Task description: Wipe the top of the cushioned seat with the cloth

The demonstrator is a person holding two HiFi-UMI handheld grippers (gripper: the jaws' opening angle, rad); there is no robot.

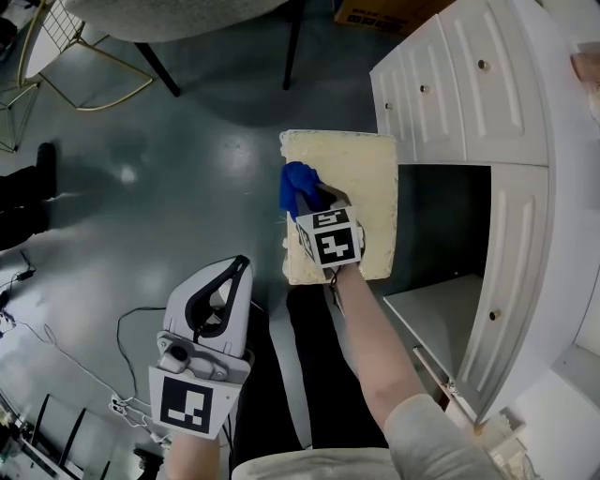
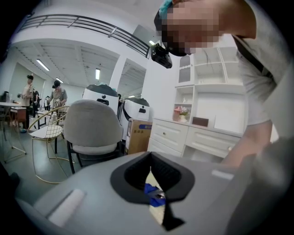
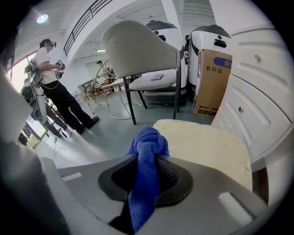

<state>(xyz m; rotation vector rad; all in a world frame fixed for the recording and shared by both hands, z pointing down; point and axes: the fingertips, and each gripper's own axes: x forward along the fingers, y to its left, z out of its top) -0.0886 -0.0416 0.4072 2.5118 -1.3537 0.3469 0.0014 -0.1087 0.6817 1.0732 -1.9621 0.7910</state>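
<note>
The cushioned seat (image 1: pixel 361 178) is a cream rectangular pad on the floor beside the white cabinet; its top shows again in the right gripper view (image 3: pixel 206 147). My right gripper (image 1: pixel 302 199) is shut on a bunched blue cloth (image 1: pixel 298 183), which sits at the seat's left edge. In the right gripper view, the cloth (image 3: pixel 147 142) bulges out past the gripper (image 3: pixel 146 158) and hangs back between the pads. My left gripper (image 1: pixel 240 266) hovers over the floor, below and left of the seat, with nothing in it. Its jaws (image 2: pixel 151 176) stand together, with only a thin slit between them.
A white cabinet with drawers (image 1: pixel 469 94) stands right of the seat, its door (image 1: pixel 511 281) swung open. A grey chair (image 1: pixel 169 14), a wire chair (image 1: pixel 56 56) and a cardboard box (image 1: pixel 375 14) are farther off. Cables (image 1: pixel 131 328) lie on the floor at left. People (image 3: pixel 50 78) stand in the background.
</note>
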